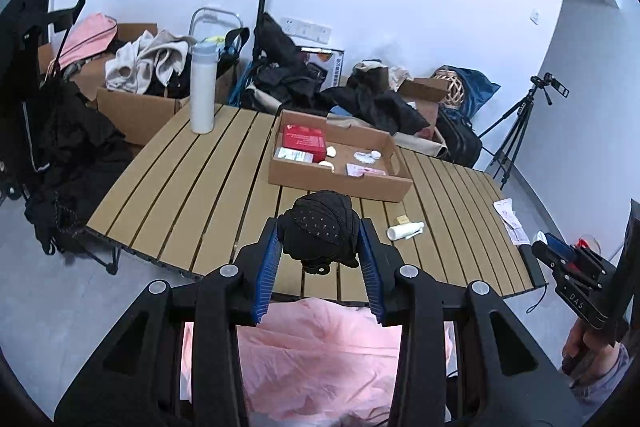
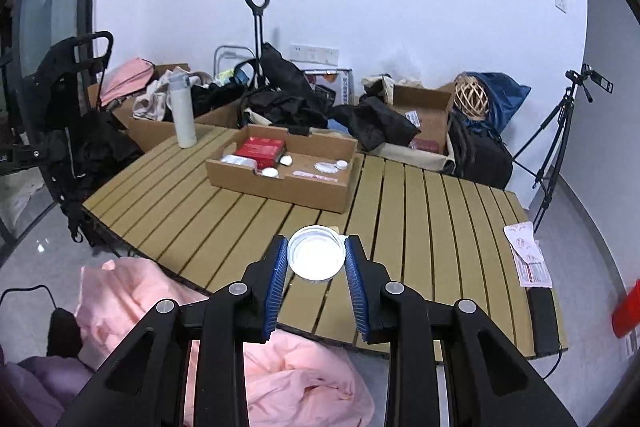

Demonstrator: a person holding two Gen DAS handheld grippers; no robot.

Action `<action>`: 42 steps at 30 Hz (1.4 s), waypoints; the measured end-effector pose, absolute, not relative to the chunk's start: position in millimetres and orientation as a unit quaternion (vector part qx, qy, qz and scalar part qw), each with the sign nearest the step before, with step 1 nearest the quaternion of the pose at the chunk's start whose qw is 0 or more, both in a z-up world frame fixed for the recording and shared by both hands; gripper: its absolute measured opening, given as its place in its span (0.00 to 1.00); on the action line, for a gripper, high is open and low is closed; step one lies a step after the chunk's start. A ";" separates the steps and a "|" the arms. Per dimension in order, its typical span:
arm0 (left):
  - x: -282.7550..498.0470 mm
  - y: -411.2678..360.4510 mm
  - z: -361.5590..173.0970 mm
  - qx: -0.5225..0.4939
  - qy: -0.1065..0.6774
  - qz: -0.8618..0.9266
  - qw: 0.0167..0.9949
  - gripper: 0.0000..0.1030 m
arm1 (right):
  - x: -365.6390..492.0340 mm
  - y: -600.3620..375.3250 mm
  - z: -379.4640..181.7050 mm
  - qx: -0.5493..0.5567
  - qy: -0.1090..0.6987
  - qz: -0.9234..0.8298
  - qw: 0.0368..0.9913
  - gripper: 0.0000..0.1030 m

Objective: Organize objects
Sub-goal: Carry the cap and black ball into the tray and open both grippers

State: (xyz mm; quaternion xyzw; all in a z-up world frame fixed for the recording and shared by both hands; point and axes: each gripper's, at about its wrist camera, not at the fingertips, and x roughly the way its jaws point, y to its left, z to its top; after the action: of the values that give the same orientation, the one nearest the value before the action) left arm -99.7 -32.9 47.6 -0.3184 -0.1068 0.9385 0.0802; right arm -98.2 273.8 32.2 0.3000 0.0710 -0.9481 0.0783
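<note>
My left gripper (image 1: 320,243) is shut on a black perforated fabric bundle (image 1: 320,227), held above the near edge of the slatted table (image 1: 192,187). In the right wrist view my right gripper (image 2: 317,259) is shut on a white round jar (image 2: 317,253), lid up, also above the table's near part (image 2: 420,227). A shallow cardboard tray (image 1: 340,183) (image 2: 276,189) lies farther back and holds a red box (image 1: 304,139) (image 2: 260,149), white packets and small white lids. The right gripper (image 1: 548,245) shows at the right edge of the left wrist view.
A white tube (image 1: 405,230) lies on the table before the tray. A tall white bottle (image 1: 203,87) stands at the back left corner. A paper packet (image 2: 528,253) and a black bar (image 2: 542,319) lie at the right edge. Pink cloth (image 1: 320,359) lies below me. Boxes, clothes and a tripod (image 2: 556,143) crowd the far side.
</note>
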 end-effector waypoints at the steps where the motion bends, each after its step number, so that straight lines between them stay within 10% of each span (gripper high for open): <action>1: -96.3 -32.3 48.5 -0.316 -0.105 0.939 0.081 0.33 | -95.7 272.4 33.9 0.297 0.072 -0.949 0.081 0.31; 22: -305.6 4.2 41.3 -0.380 -0.111 0.899 0.186 0.33 | -270.5 281.3 28.4 0.312 0.032 -0.939 0.140 0.31; 39: -559.4 88.0 -156.8 -0.569 -0.103 0.799 0.162 0.40 | -615.4 219.2 -142.4 0.507 -0.030 -0.845 0.167 0.31; 42: -558.8 82.9 -152.3 -0.556 -0.109 0.806 0.174 0.57 | -627.3 212.8 -158.0 0.518 -0.020 -0.840 0.163 0.64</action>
State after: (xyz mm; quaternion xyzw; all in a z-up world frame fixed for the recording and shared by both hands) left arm -558.8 82.9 -152.3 -0.5558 -0.1089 0.8055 0.1743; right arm -627.3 212.8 -158.0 0.5177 -0.0198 -0.8396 0.1631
